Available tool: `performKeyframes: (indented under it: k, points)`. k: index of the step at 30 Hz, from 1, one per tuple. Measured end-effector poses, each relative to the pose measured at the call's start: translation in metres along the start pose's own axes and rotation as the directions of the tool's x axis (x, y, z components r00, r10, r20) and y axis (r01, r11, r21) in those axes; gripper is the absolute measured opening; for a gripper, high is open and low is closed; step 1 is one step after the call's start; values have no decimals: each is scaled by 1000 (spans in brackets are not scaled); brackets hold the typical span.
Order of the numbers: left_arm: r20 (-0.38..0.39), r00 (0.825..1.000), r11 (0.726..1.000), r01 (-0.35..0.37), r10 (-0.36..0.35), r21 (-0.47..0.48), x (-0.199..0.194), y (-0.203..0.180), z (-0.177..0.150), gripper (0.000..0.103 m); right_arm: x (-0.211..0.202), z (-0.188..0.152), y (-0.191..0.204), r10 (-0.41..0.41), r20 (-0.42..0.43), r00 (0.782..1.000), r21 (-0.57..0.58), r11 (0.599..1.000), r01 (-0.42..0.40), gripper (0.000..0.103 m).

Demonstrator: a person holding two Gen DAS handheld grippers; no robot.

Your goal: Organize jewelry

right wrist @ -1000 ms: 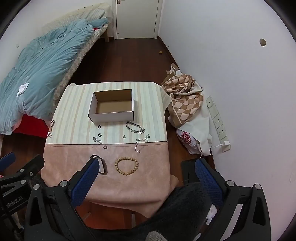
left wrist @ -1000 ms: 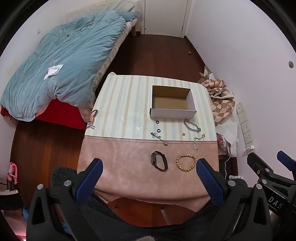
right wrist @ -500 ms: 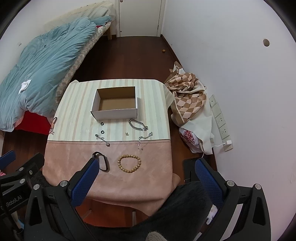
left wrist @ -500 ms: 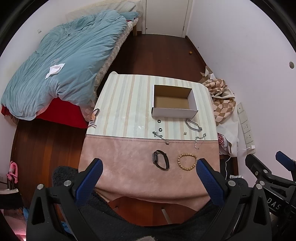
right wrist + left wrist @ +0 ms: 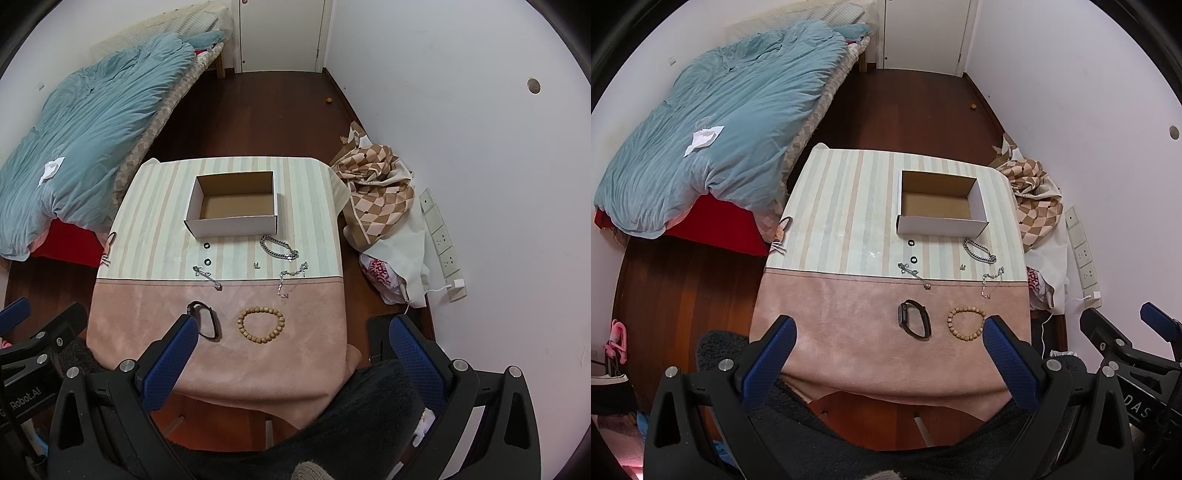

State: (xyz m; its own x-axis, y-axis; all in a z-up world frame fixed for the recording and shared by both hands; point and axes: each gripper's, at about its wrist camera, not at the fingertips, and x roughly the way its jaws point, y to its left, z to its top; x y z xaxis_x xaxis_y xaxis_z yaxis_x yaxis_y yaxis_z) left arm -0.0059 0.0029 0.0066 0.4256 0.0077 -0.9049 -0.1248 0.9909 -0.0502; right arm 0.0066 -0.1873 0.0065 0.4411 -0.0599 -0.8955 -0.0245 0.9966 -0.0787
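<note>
Right wrist view: black band (image 5: 205, 319), wooden bead bracelet (image 5: 261, 325) on pink cloth near table (image 5: 147, 206) edge — chains (image 5: 277, 248) beyond, white box (image 5: 232, 206) behind. Left gripper (image 5: 890, 332) and right gripper (image 5: 291, 332) both spread wide, holding nothing — nothing blocks the jewelry.

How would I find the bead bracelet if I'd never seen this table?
Start at the open cardboard box on the striped cloth, then come down to the pink cloth. The wooden bead bracelet lies there beside a black watch band; it alone is a ring of round tan beads.
</note>
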Motion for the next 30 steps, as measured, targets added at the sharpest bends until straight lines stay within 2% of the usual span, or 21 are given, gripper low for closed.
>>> performKeyframes:
  k: [30]
  points:
    - [2, 1000, 1000, 0, 0, -2, -1, 1, 2, 103, -2, 3, -1, 2, 1, 1000, 0, 1000, -2, 103]
